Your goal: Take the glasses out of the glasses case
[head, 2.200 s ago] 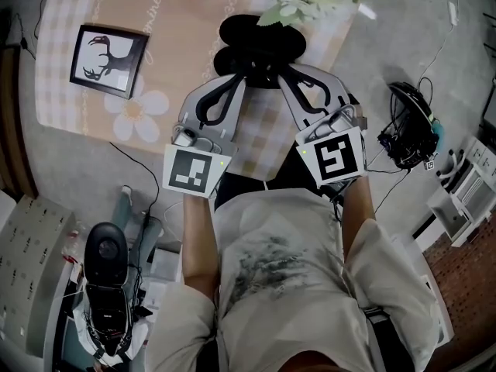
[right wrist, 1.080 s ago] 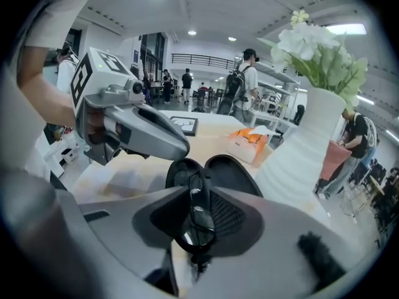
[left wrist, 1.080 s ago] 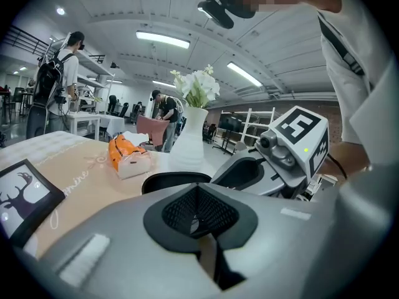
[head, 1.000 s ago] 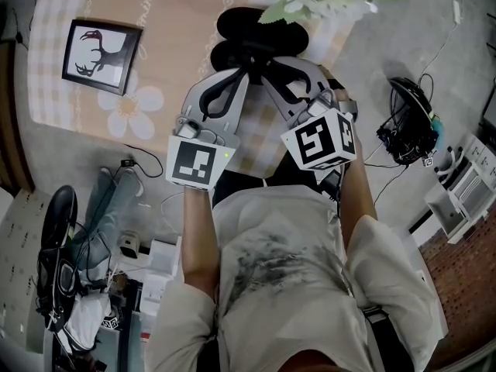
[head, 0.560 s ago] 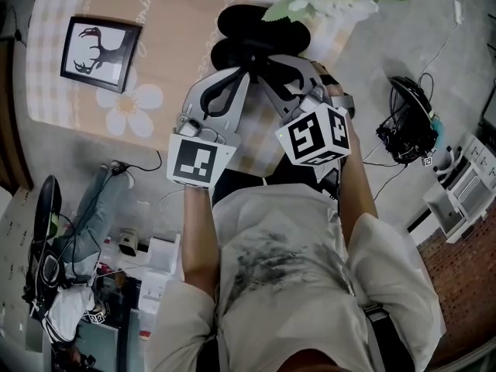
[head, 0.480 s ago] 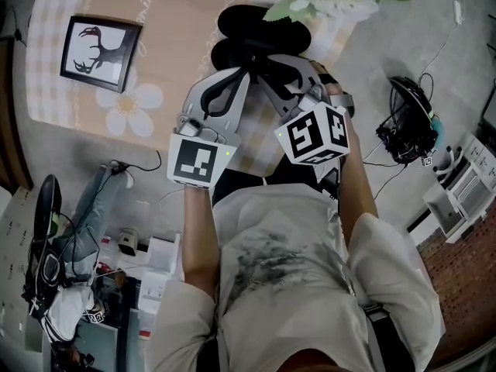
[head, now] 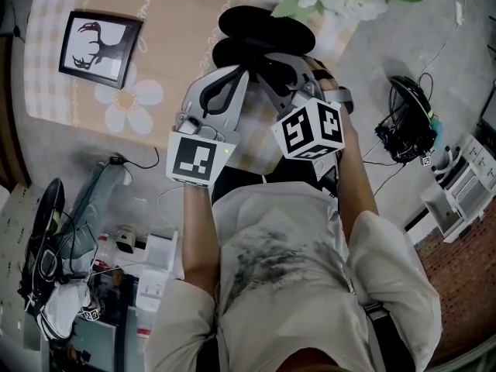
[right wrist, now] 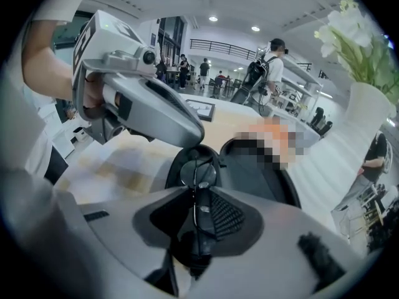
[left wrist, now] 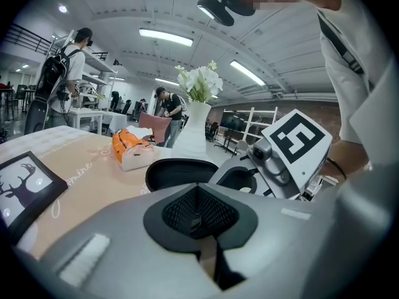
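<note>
The black glasses case (head: 260, 37) lies open on the table, lid at the far side. In the right gripper view it shows as a dark shell (right wrist: 255, 173). Thin-rimmed glasses (right wrist: 197, 176) stand on edge over the case's near half, and my right gripper (right wrist: 198, 220) is shut on them. In the head view the right gripper (head: 269, 62) reaches into the case and hides the glasses. My left gripper (head: 237, 71) is shut at the case's near-left rim, with its tip (right wrist: 193, 136) against the rim. Its meshed pads (left wrist: 199, 213) are pressed together.
A framed deer picture (head: 101, 41) lies at the table's left. A white vase of flowers (left wrist: 193, 129) and an orange packet (left wrist: 131, 149) stand behind the case. The table's (head: 155, 68) near edge runs under my hands. Cables and gear (head: 407, 130) lie on the floor to the right. People stand in the background.
My right gripper has moved forward and left into the case and rolled, its marker cube tilting. The left gripper has held its place at the case.
</note>
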Available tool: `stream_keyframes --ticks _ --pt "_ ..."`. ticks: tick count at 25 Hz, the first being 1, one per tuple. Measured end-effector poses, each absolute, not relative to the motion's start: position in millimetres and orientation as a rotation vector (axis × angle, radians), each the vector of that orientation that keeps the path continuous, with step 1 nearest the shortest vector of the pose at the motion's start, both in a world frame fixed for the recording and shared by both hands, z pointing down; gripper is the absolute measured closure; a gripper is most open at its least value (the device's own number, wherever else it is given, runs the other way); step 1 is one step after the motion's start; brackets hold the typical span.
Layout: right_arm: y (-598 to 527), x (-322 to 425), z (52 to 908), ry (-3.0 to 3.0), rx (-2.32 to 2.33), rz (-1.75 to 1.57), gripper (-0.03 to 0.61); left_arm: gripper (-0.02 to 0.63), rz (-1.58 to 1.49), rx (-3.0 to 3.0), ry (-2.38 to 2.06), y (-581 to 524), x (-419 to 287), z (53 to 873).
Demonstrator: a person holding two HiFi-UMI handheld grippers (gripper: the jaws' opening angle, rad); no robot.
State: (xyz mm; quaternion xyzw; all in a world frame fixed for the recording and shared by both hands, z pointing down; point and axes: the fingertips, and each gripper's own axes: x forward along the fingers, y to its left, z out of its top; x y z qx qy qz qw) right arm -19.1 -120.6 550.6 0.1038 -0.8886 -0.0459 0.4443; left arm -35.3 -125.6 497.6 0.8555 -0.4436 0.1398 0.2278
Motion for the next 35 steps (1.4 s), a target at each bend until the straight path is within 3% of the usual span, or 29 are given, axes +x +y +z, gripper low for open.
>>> stream_keyframes --ticks 35 --pt "-112.2 -26.3 558.6 -2.147 0.160 -0.187 0.549 0.606 0.375 2.382 -1.210 -124.1 -38.0 489.1"
